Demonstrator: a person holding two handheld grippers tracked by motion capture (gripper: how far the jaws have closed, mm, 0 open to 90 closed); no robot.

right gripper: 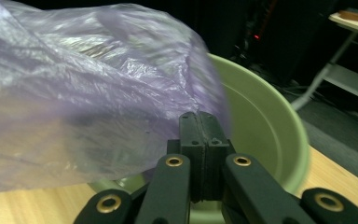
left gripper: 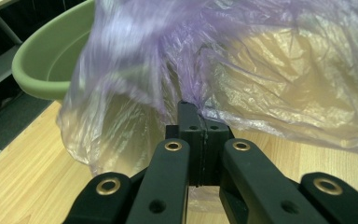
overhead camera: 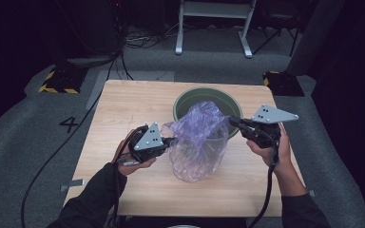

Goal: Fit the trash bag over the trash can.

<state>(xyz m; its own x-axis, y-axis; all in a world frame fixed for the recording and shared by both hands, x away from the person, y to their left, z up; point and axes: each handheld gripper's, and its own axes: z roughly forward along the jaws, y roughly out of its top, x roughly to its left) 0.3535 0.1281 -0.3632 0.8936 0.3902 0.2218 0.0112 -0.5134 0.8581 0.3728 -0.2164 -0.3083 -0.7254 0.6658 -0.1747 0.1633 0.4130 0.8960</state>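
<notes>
Plastic, thin and purple, makes up the bag (overhead camera: 197, 142) that hangs stretched between the two grippers, its lower part resting on the tabletop (overhead camera: 119, 109) just in front of a green basin (overhead camera: 228, 102). The left gripper (overhead camera: 170, 140) is clenched on the film at the bag's nine o'clock edge; in the left gripper view its jaws stand pressed together with a pinch of plastic drawn into a tight pucker at their tips. The right gripper (overhead camera: 232, 120) sits at roughly two o'clock from the bag, its jaws likewise clamped together, and in the right gripper view the film's edge runs down to the tips, so it appears to be gripping the bag's rim there (the exact pinch is hard to make out through the blur). Holding opposite sides like this looks meant to spread the mouth wide, and with the basin directly behind at twelve o'clock, the likely aim is to draw the bag over the basin as a liner.
</notes>
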